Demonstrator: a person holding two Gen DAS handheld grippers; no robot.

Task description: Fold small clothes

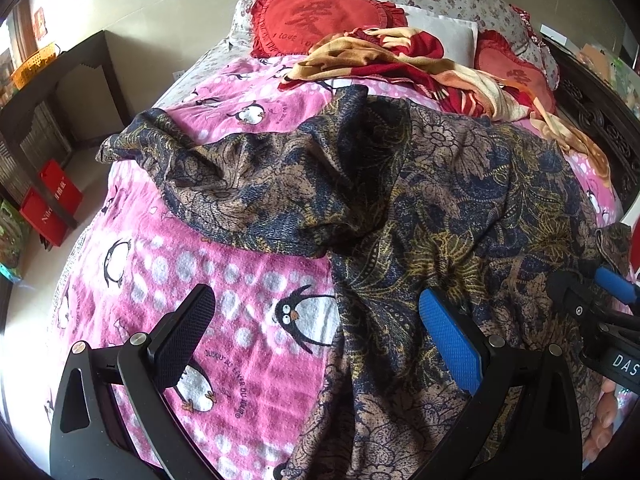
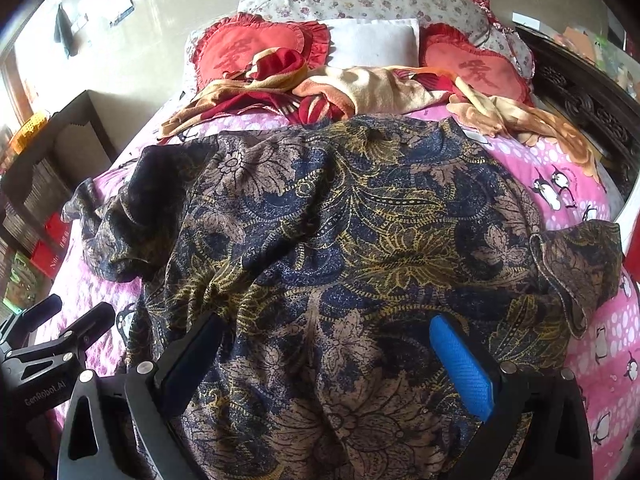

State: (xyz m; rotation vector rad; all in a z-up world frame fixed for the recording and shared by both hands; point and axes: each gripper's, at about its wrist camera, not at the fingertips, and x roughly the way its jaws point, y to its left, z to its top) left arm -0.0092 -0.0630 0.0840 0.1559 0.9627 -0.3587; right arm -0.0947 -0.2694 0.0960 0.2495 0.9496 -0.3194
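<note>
Covering the bed (image 1: pixel 132 248) is a pink penguin blanket (image 1: pixel 248 344); on it the dark floral garment (image 2: pixel 320 240) lies spread, under and ahead of both jaws. The left gripper (image 1: pixel 320 344) and right gripper (image 2: pixel 332 364) are released, grasping nothing.

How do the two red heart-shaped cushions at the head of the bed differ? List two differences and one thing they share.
In the right wrist view, the left heart cushion shows nearly whole, only its lower edge under the crumpled yellow-and-red blanket. The right heart cushion has the blanket draped across its lower side. Both are red, frilled, with a darker character printed on them.
</note>
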